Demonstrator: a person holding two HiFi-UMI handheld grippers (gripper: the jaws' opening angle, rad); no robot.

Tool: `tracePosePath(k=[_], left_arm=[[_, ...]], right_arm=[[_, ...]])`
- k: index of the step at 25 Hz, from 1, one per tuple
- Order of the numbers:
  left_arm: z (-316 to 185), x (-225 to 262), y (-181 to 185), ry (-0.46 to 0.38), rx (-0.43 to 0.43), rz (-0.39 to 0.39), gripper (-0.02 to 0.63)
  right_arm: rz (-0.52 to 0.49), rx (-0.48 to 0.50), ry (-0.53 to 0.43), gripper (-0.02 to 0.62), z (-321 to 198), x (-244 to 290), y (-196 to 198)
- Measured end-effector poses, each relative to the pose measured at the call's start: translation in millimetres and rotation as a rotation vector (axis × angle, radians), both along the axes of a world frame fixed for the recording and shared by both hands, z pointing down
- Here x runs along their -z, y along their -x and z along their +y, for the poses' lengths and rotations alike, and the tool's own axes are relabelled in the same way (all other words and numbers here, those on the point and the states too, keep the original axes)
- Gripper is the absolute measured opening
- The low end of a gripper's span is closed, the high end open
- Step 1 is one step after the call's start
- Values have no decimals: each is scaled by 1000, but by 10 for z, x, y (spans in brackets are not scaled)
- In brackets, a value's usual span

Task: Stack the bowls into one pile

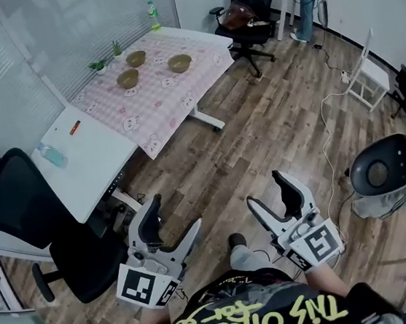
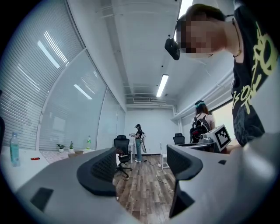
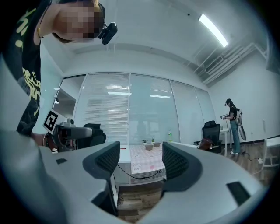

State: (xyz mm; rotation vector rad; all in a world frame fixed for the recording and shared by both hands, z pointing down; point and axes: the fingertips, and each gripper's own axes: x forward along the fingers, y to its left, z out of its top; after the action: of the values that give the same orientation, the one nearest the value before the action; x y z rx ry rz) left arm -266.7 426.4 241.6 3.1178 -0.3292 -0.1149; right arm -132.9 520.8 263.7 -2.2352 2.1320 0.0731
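The left gripper point(image 1: 174, 214) and right gripper point(image 1: 263, 188) are being held over the wooden floor point(image 1: 271, 120), jaws apart and empty, while three bowls point(image 1: 180, 63) are being shown unstacked on the pink-clothed table point(image 1: 160, 111) ahead.

On the table point(image 1: 94, 158) lie a far bowl point(image 1: 136, 58), a near bowl point(image 1: 127, 78) and a right bowl point(image 1: 180, 63), all apart — a bottle point(image 1: 152, 13) behind them, plants point(image 1: 99, 65) to their left, a chair point(image 1: 10, 190) at the table's near end.

Office chair point(image 1: 16, 195) cut by left edge; contents of bowls point(image 1: 128, 78) unreadable.
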Motion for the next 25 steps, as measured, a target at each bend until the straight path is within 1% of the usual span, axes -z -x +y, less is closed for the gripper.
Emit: tracePosePath(k=[6,12,16,20,22,25], left_arm=[[-444,94,-551,-14,39,10,357],[-613,151,-1031,-22,64,4,357],[-676,82,-1127,-21,86,-16,357],[-756,2,-1111,5,98,-35,357],[-817,-22,-1123,15,97,-38,357],[-893,-21,-1174,12,93,-24,357]], right_arm=[[14,30,-11,287,-463,85,-603],[23,69,-39,287,-699,168,-1077],[12,101,-24,287,-833,64,-1173],[-16,136,-23,287,-966,43,-1137],[-5,156,-29,287,-1038,62,-1099],[9,160,-15,287,-1101,44,-1095]])
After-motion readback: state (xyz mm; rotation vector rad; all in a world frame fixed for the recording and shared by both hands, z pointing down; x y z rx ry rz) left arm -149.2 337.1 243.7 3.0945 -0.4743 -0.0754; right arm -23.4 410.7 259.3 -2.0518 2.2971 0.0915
